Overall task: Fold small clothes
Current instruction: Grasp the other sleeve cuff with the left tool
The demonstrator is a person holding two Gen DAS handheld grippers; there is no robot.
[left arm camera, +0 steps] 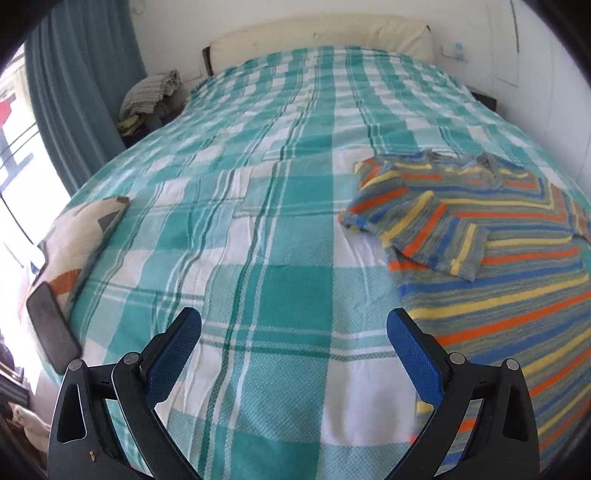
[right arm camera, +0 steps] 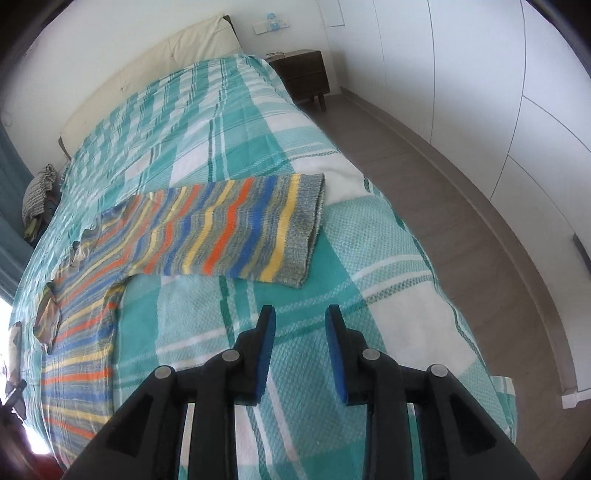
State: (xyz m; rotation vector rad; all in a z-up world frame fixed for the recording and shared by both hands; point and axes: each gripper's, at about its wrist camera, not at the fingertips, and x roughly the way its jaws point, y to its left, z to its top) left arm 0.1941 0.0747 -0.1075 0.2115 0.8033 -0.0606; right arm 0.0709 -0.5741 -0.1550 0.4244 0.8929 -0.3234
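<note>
My left gripper point(left arm camera: 293, 325) hangs over the bed, fingers spread wide, nothing between the blue pads point(left arm camera: 413, 354). Below it is only the green and white checked blanket point(left arm camera: 236, 229). The striped sweater point(left arm camera: 498, 258) lies flat on that blanket off to the right of my left gripper, close by my right-hand finger. Its orange, blue, yellow and grey bands run across the body, and one sleeve point(left arm camera: 413, 225) is folded in over the chest, its cuff resting on the body of the sweater.

Over on the other side, my right gripper point(right arm camera: 301, 317) hovers above the blanket point(right arm camera: 369, 258) too, fingers parted with a narrower gap, gripping nothing. Ahead of it the sweater's other sleeve point(right arm camera: 236, 229) stretches straight out across the bed, its grey cuff point(right arm camera: 306, 229) near the edge of the mattress. The sleeve sits just beyond my fingertips, apart from them. The body of the sweater point(right arm camera: 77, 332) runs down the left side of this view.

A cream headboard point(left arm camera: 321, 33) stands at the far end of the bed. A patterned pillow point(left arm camera: 77, 236) lies at the left edge with a dark phone point(left arm camera: 51, 325) on it. A wooden nightstand point(right arm camera: 303, 74) sits by the wall, and a teal curtain point(left arm camera: 81, 92) hangs by the window.
</note>
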